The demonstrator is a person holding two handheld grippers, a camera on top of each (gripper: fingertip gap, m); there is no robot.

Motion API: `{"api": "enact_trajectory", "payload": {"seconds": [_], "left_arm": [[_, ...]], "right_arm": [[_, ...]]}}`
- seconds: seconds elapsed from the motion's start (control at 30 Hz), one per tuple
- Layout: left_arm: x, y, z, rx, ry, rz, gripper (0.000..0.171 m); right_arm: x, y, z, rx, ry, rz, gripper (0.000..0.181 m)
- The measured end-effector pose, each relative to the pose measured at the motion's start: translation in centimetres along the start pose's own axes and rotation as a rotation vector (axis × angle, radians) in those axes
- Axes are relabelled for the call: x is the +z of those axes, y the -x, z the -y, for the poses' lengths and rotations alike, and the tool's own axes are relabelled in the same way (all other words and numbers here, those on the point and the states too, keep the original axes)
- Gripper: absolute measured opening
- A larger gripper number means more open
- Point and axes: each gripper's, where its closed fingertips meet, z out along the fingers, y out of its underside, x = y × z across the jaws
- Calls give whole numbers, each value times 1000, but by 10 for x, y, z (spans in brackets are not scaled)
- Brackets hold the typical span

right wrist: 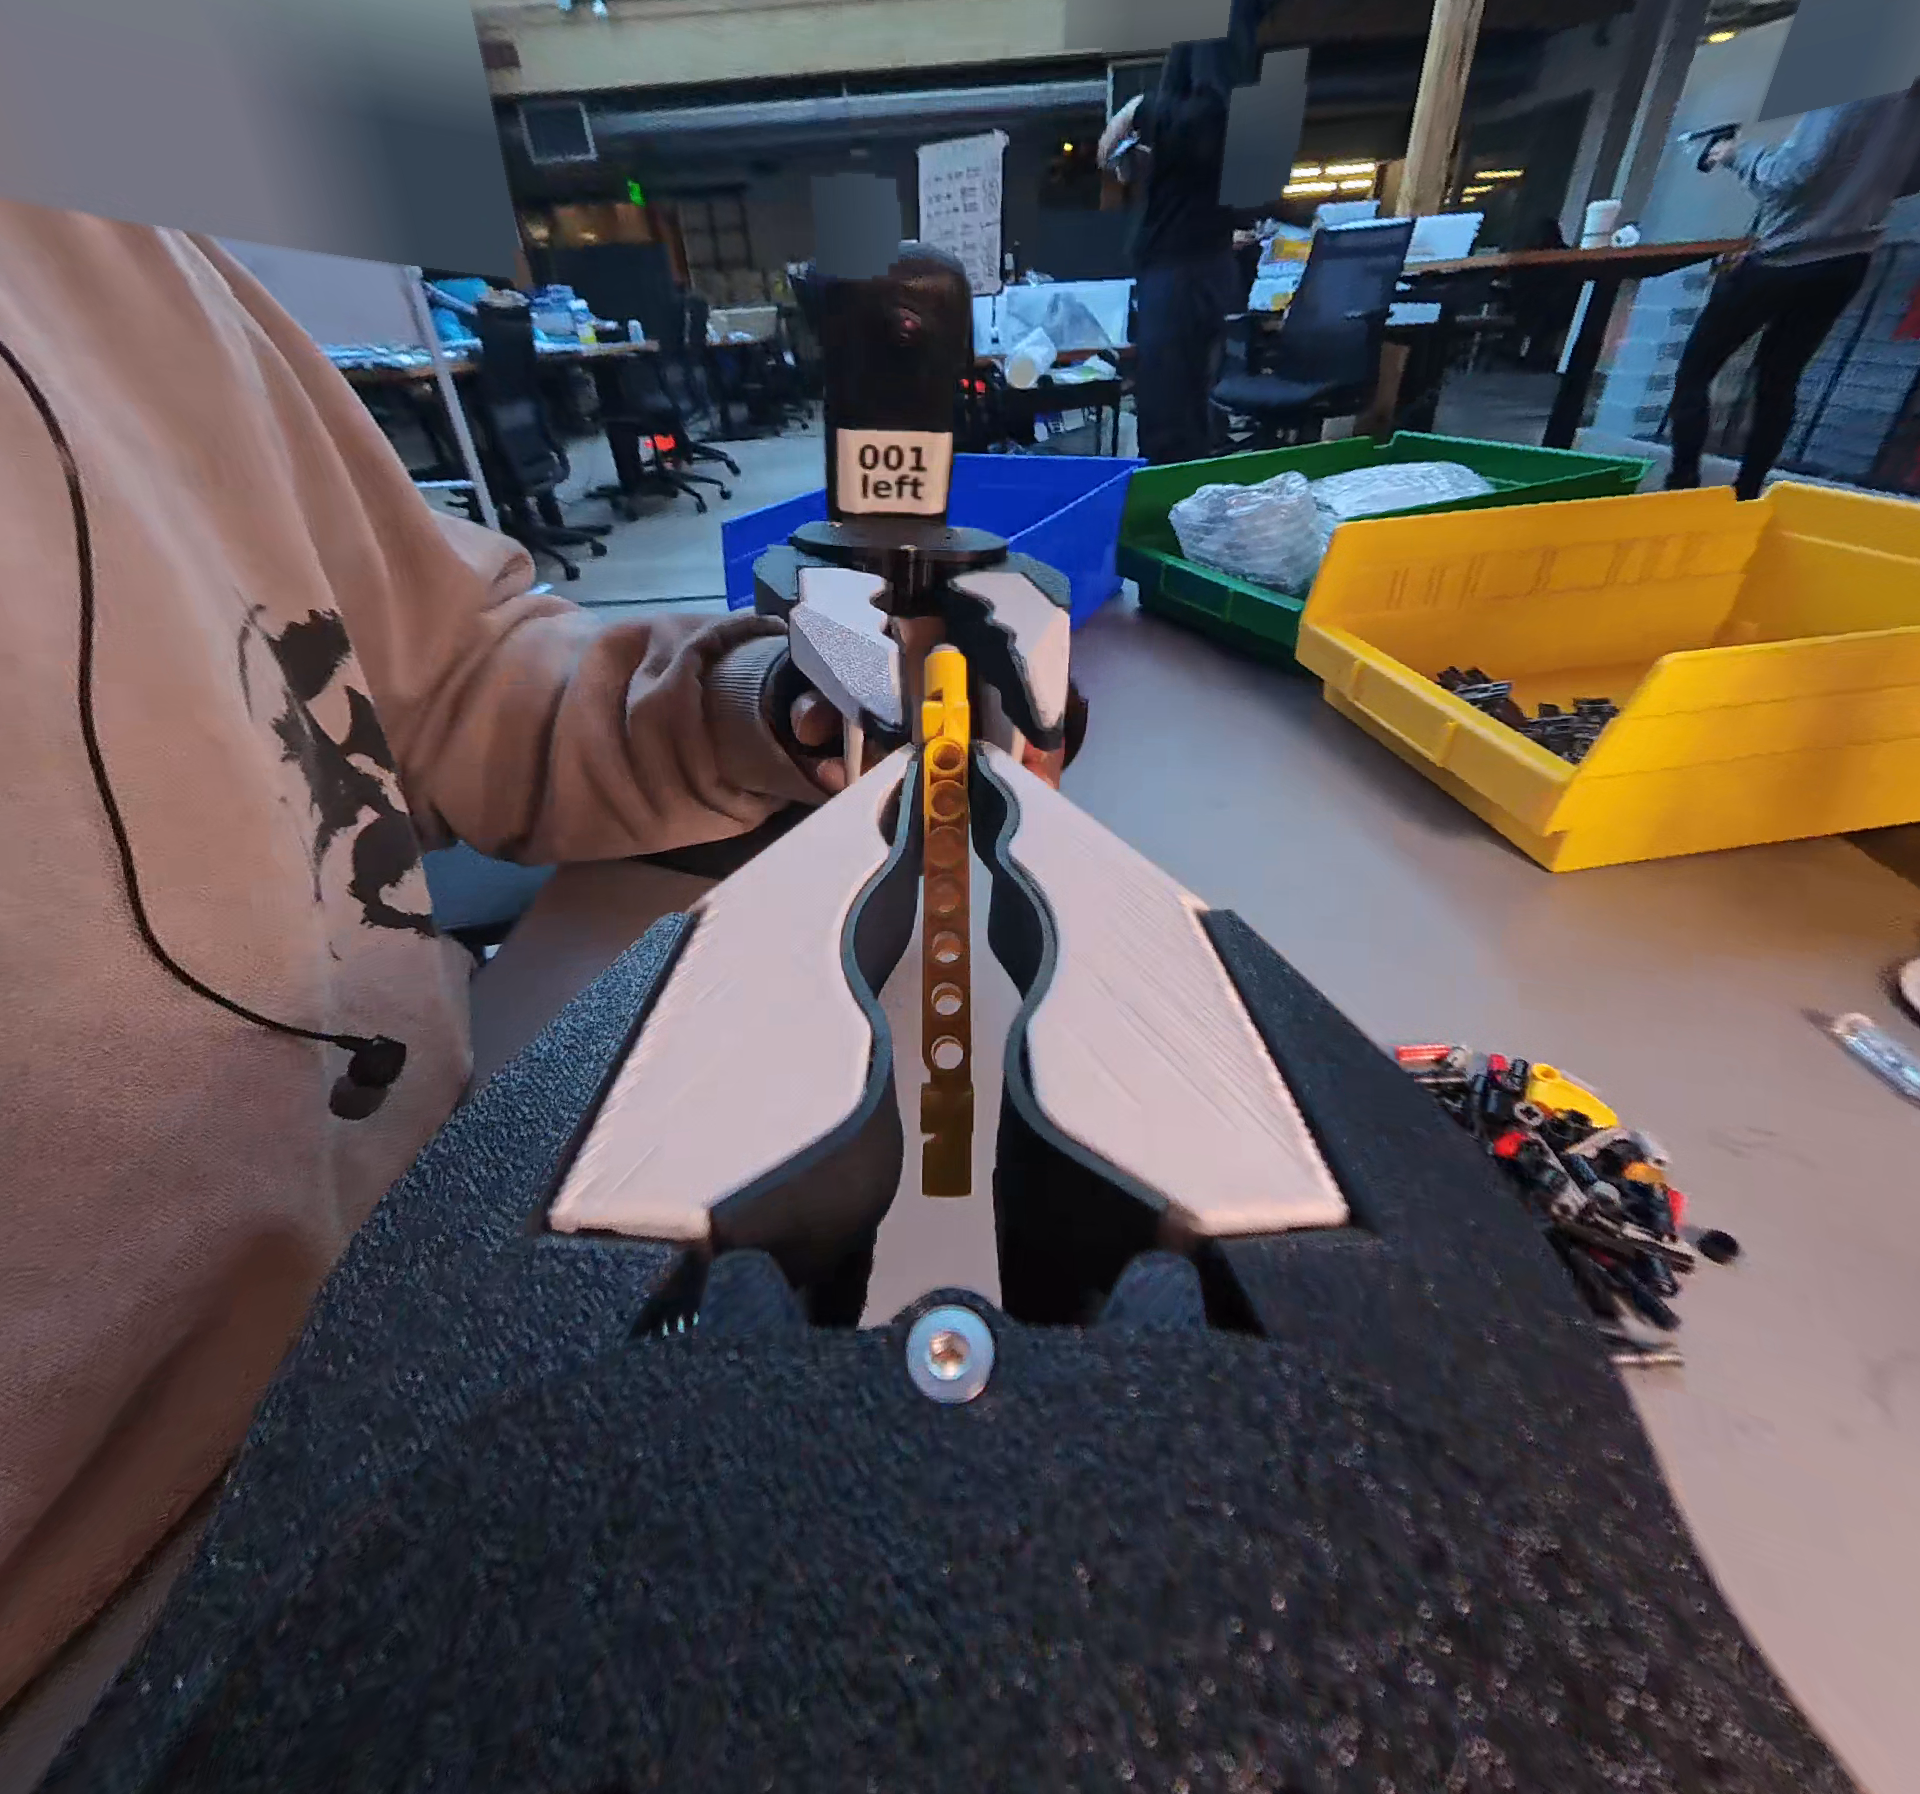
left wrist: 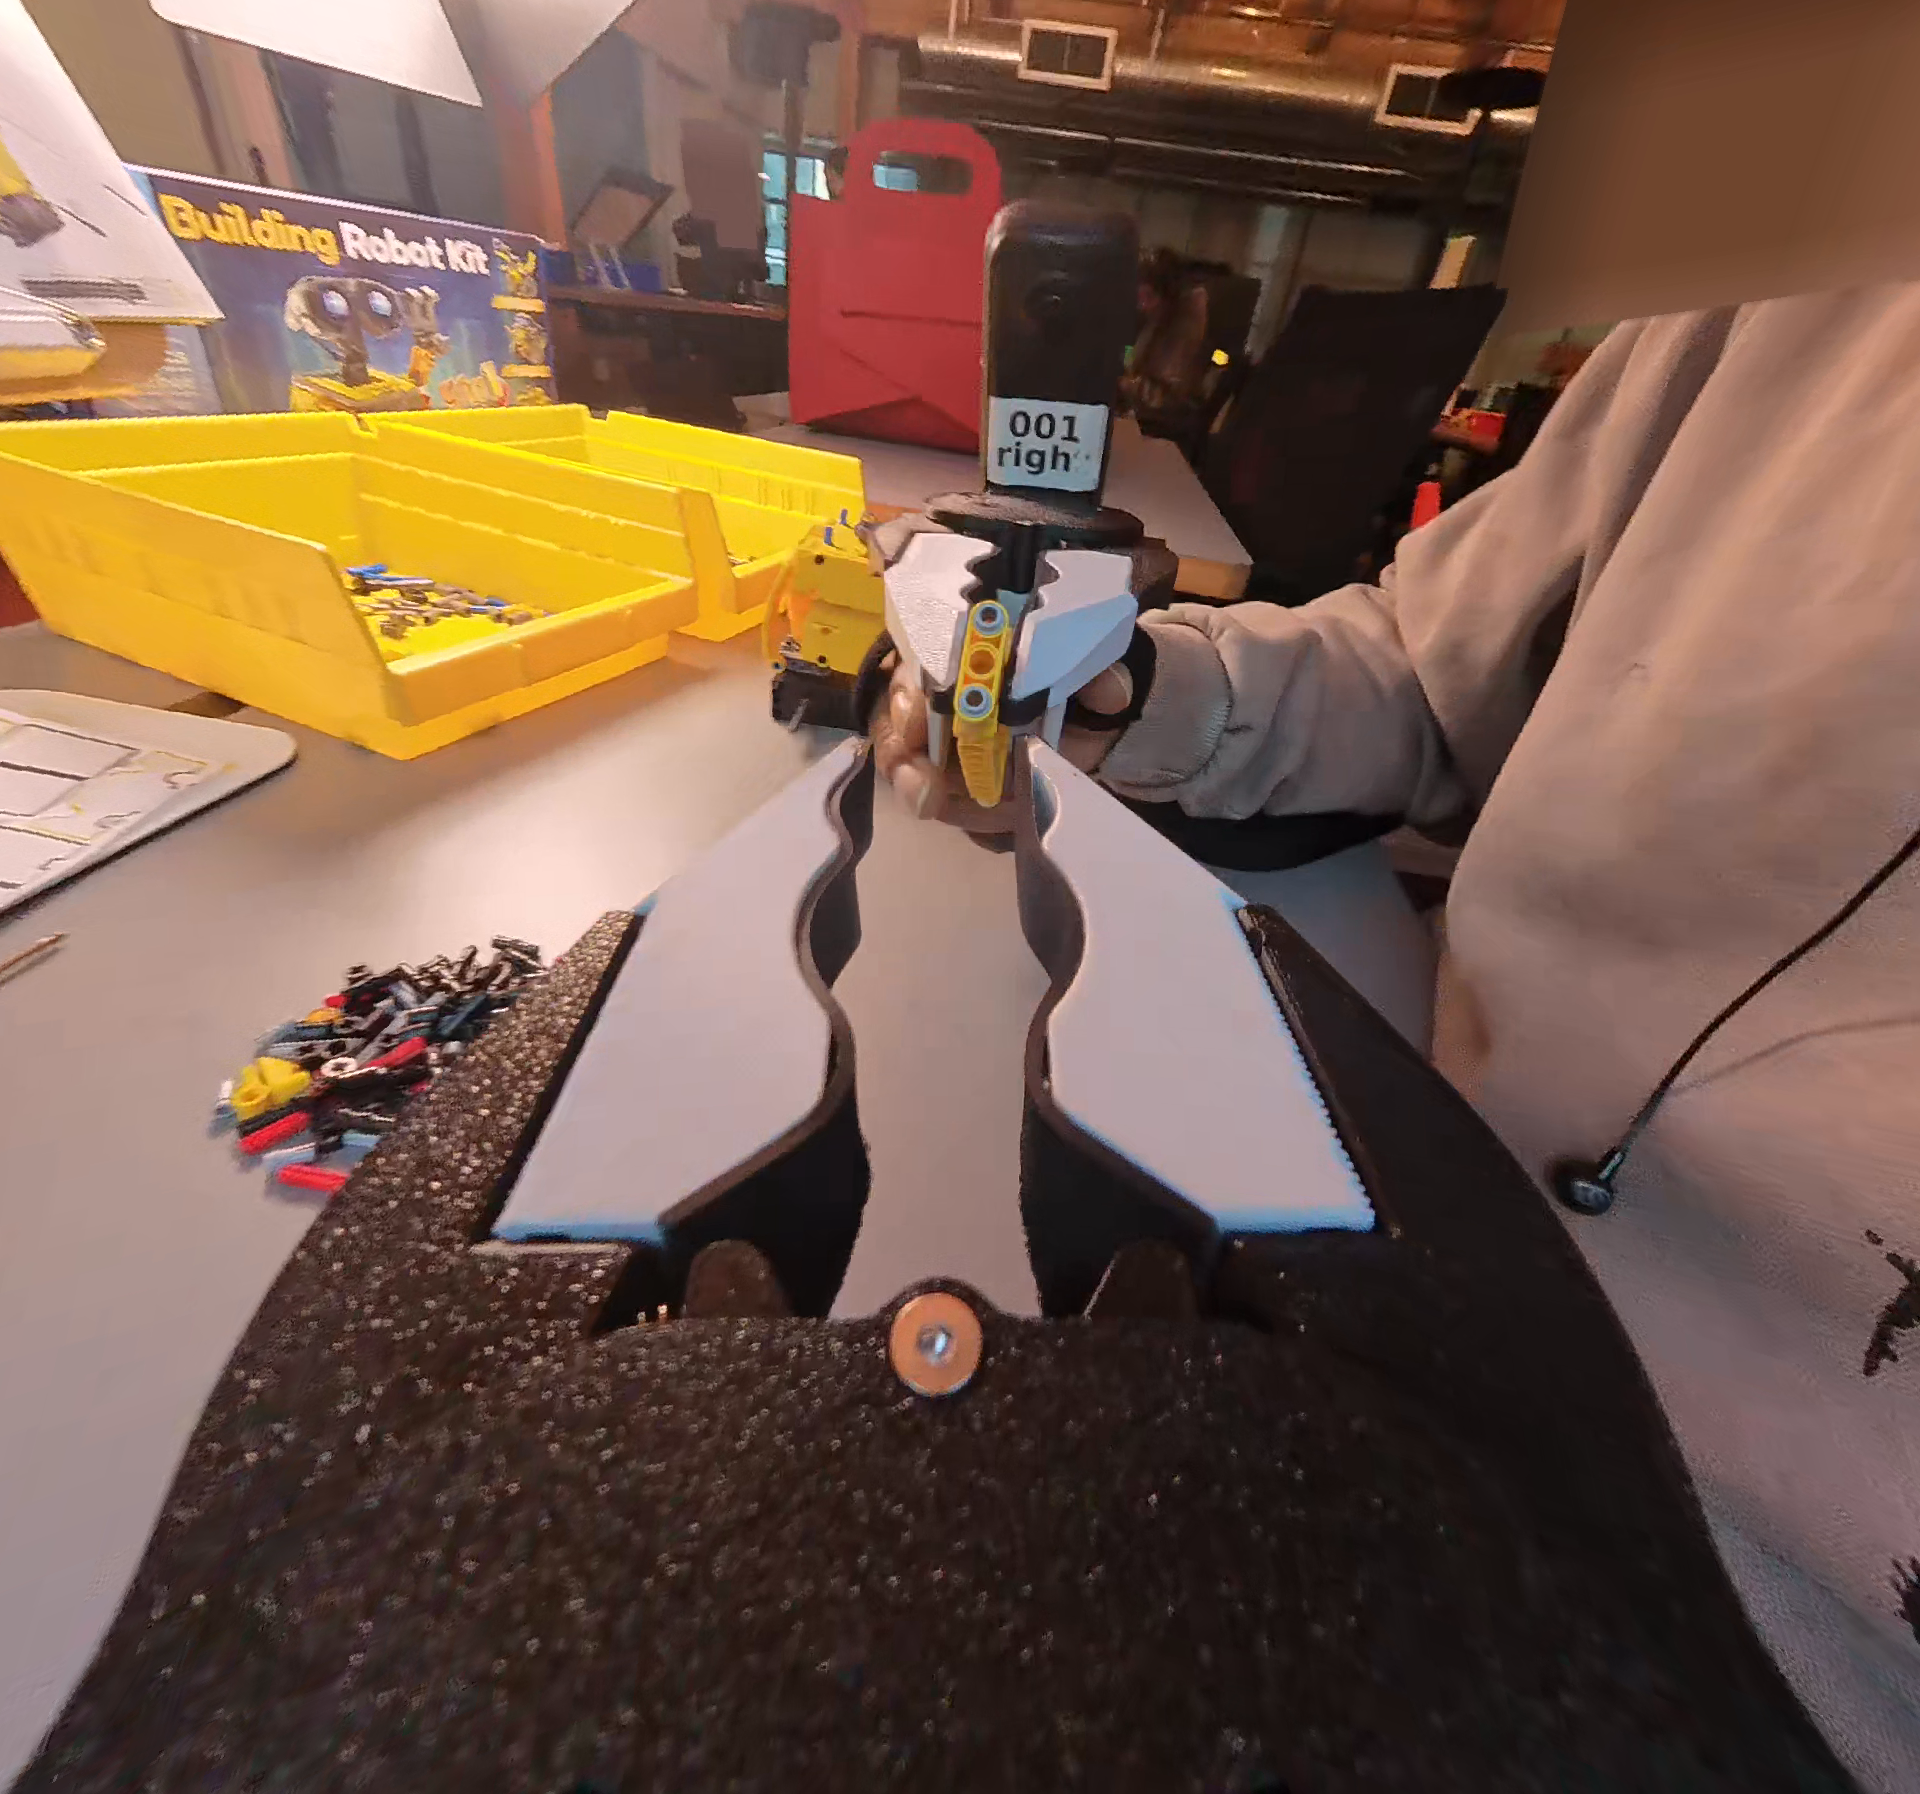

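Grey table: work surface, carrying all items below.

Yellow bins: joined row, beyond the pile of small parts on the left gripper's side; a few small pieces inside. A further yellow bin beyond the same pile in the right wrist view, holding dark pieces. Green bin with wrapped bags, and blue bin, farther from the pile again.

Printed box: upright behind the yellow bins, well apart from the pile. Red paper bag: standing farther back still.

Left gripper: raised above the table, beside the pile and clear of it. Fingers spread, nothing clamped between them. Faces the right gripper head-on.

Right gripper: raised likewise, on the far side of the left gripper from the pile. Fingers closed at their tips on the yellow beam.

Small yellow model: partly built, on the table just behind the right gripper.

Yellow beam: long, with a row of holes, running back between the right fingers; front end poking out towards the gap of the spread left gripper. Contact with the left fingers: cannot tell.

Pile of small parts: black, red, grey and yellow pieces, loose on the table.
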Motion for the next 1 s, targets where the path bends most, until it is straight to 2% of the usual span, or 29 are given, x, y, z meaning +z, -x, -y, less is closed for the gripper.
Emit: {"api": "enact_trajectory", "payload": {"seconds": [0.07,0.13,0.27,0.5,0.67,0.83,0.93,1.0], "left_arm": [[6,-8,-9,23,51,-33,20],[9,-12,-15,56,82,-35,7],[8,-14,-15,50,106,-57,6],[8,-15,-18,95,152,-46,6],[6,-14,-15,92,138,-46,6],[7,-14,-14,101,141,-41,6],[6,-11,-12,112,150,-4,8],[-6,-1,1,139,158,100,23]], "right_arm": [[4,4,-3,-3,11,10,7],[8,8,-8,3,31,34,7],[10,12,-8,12,30,57,7],[8,11,-12,-23,74,45,15],[4,17,-18,-40,129,84,20],[3,13,-18,-85,159,57,7],[3,11,-16,-99,156,35,7],[0,9,-15,-105,158,25,7]]}}
